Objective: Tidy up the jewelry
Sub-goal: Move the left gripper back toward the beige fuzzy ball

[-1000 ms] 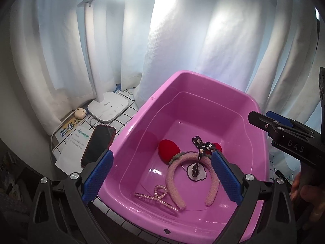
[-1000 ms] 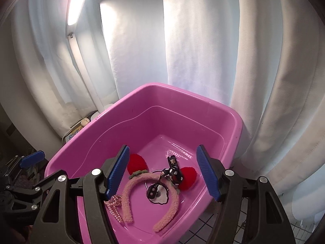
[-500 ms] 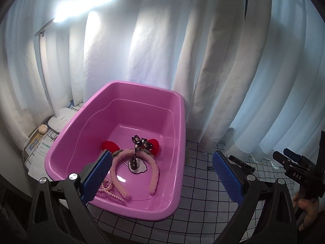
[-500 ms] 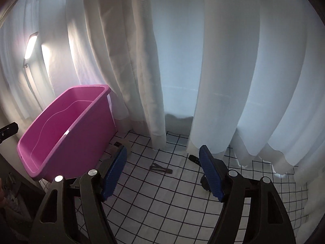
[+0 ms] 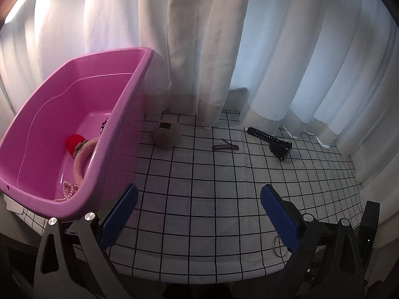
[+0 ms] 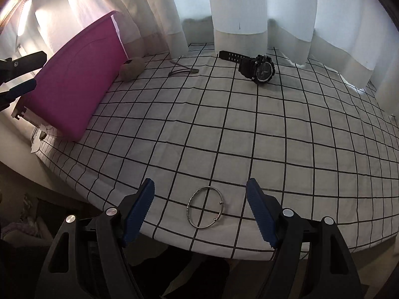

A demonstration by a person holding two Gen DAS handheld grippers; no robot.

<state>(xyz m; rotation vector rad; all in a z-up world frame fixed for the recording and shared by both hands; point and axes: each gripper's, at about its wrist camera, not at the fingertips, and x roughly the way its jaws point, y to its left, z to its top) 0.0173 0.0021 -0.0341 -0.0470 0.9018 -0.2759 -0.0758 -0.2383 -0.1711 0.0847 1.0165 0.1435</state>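
A thin silver bangle (image 6: 189, 209) lies on the checked cloth near the front edge, between the open fingers of my right gripper (image 6: 200, 183), which do not touch it. My left gripper (image 5: 198, 189) stands open and empty over the cloth, beside the pink tub (image 5: 37, 124); the bangle (image 5: 274, 245) peeks out behind its right finger. In the tub lie a fluffy pink headband (image 5: 79, 159) with red ears and a pearl clip (image 5: 68, 189). Farther back on the cloth lie a black watch (image 6: 259, 68), a metal hair clip (image 6: 183, 71) and a grey fluffy hair tie (image 6: 131, 69).
White curtains hang close behind the cloth on all far sides. The tub (image 6: 74, 79) takes up the left end. The cloth's front edge drops off just below both grippers. The left gripper (image 6: 23, 76) shows at the right wrist view's far left.
Both grippers swung right, away from above the tub, and sank toward the cloth. The right gripper now straddles the bangle, its jaws a little wider. The left stays open.
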